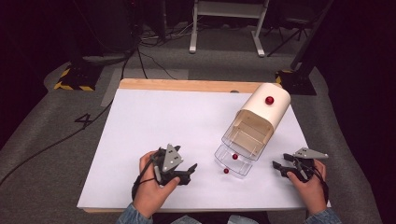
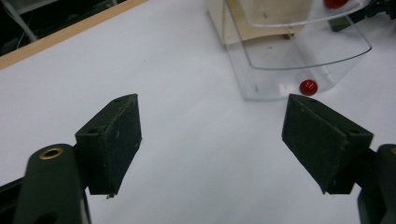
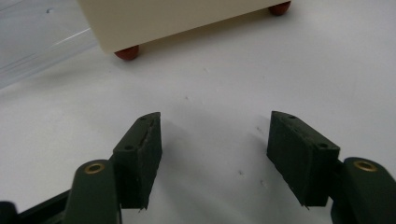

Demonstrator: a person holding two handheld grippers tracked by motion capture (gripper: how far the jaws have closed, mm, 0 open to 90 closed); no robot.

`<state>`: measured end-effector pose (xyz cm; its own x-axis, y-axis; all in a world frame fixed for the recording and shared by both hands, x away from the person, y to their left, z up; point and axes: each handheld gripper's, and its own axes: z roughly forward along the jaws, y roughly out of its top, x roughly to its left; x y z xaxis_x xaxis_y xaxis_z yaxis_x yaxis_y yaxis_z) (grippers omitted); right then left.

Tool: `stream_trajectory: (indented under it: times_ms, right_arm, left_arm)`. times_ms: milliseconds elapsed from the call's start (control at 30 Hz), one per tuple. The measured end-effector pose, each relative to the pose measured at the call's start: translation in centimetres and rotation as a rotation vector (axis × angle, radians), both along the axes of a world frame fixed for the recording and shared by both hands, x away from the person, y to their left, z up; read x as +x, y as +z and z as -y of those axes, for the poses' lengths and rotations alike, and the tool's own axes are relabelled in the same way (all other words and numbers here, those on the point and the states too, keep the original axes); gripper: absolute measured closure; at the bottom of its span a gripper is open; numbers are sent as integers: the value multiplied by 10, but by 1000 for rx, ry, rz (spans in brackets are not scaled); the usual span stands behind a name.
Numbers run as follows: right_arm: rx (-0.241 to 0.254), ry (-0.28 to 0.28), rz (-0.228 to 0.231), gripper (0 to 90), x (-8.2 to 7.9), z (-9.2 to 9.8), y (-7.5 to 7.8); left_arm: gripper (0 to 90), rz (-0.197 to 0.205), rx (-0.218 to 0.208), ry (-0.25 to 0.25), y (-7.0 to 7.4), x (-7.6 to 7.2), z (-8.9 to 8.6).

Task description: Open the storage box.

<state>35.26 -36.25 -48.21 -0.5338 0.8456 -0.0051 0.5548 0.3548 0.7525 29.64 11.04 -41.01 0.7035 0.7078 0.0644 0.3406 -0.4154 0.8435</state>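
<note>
I hold my left gripper [image 1: 180,171] and right gripper [image 1: 286,166] low over the white worktop [image 1: 159,126], fingers apart on both. Between them sits a cream box [image 1: 264,112] with a clear drawer [image 1: 232,162] pulled out, maybe holding a red ball [image 1: 235,157].

Cream cabinet [image 1: 266,111], red knobs [image 1: 269,100]

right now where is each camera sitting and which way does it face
High view: above the person's table edge, looking forward and down; both hands, left gripper and right gripper show.
Left gripper view: rides that gripper, faces the clear drawers; jaws apart.
Right gripper view: faces the cream cabinet; jaws apart.
Shared: the white table.
</note>
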Motion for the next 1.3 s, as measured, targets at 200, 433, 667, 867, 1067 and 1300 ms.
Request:
stream_trajectory:
  times_ms: [200, 433, 667, 867, 1067, 1300]
  right_arm:
    - [4, 2, -5, 352, 1, 0, 0]
    - [4, 3, -5, 351, 1, 0, 0]
    - [5, 3, -5, 351, 1, 0, 0]
    - [5, 3, -5, 351, 1, 0, 0]
    - [5, 3, -5, 351, 1, 0, 0]
    - [4, 3, -4, 351, 1, 0, 0]
  left_arm:
    - [175, -50, 63, 18, -7, -1, -32]
    - [166, -131, 104, 28, -16, -1, -59]
    - [166, -210, 144, 58, -32, 4, -82]
    - [167, -263, 166, 116, -48, 8, -99]
    - [149, -276, 216, 95, -63, 13, -116]
    - [59, -284, 113, 44, -73, 13, -126]
